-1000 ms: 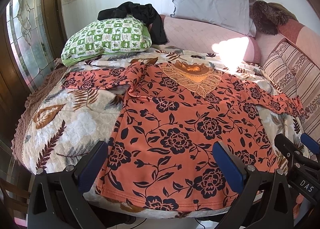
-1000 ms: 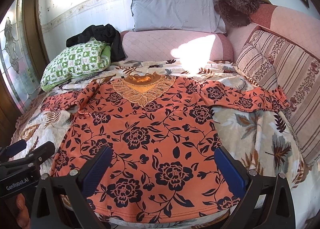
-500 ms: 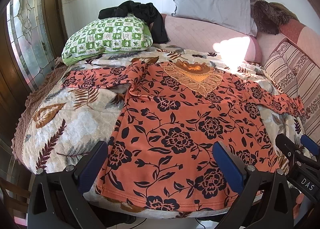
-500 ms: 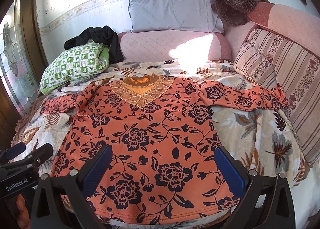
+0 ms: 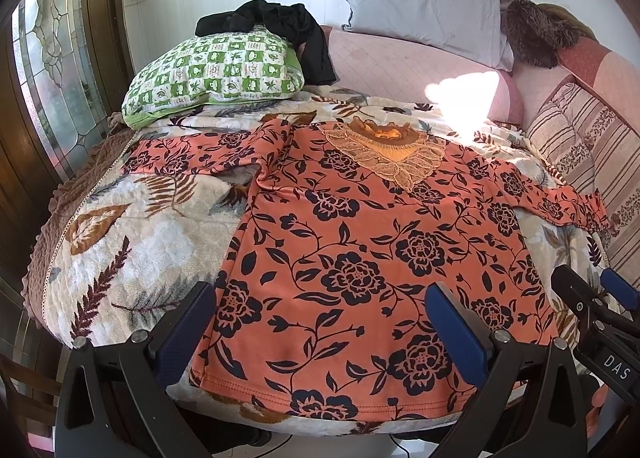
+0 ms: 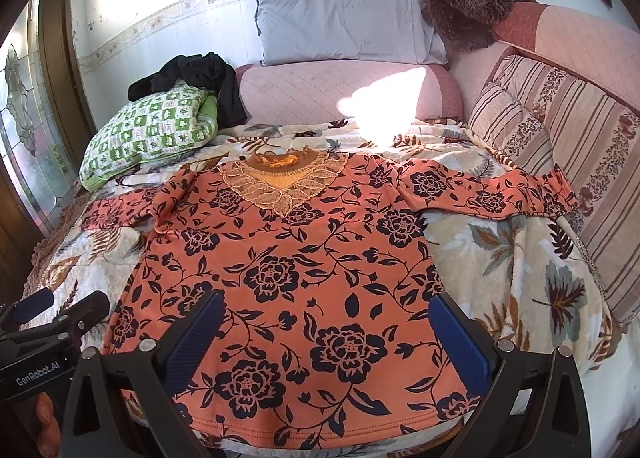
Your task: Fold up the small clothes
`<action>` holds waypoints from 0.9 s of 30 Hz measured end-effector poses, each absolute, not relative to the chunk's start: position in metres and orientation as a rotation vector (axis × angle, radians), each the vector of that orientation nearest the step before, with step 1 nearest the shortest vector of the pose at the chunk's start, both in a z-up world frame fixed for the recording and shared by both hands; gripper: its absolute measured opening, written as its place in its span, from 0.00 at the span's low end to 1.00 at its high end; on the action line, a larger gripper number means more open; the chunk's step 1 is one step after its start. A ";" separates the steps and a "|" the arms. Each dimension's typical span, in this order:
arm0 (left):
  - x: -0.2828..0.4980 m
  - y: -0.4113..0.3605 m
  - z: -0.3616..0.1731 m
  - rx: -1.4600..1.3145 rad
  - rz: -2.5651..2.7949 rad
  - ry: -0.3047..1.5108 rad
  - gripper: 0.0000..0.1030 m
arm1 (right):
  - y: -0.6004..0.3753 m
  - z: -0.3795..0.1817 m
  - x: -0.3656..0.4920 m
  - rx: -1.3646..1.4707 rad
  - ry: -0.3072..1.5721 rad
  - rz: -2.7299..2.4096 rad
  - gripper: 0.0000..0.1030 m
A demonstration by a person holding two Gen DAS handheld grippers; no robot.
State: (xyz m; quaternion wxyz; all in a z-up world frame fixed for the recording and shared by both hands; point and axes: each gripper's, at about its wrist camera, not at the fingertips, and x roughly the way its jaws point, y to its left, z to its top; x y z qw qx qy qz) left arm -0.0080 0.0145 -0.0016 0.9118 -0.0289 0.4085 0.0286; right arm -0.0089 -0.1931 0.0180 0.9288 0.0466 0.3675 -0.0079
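The orange flowered shirt (image 5: 360, 258) lies flat on the bed (image 5: 120, 242), hem at the near edge. The left gripper (image 5: 320, 322) and right gripper (image 6: 324, 330) hover above it, jaws wide apart.

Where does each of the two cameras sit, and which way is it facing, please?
Left wrist: on the left hand-held gripper, at the bed's foot, facing the headboard pillows; the right hand-held gripper shows at right.
Right wrist: on the right hand-held gripper, same heading; the left hand-held gripper shows at left.
Both share the orange floral shirt, spread flat, and the green checked pillow.
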 end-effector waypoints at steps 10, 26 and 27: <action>-0.005 0.018 -0.007 -0.068 0.050 0.860 1.00 | -0.195 0.015 -0.007 0.108 0.759 -0.005 1.00; 0.048 0.017 -0.101 -0.104 -0.021 1.133 1.00 | -0.412 -0.052 0.043 0.869 0.679 0.017 1.00; 0.053 0.017 -0.103 -0.094 -0.019 1.131 1.00 | -0.442 -0.061 0.051 0.962 0.652 -0.008 1.00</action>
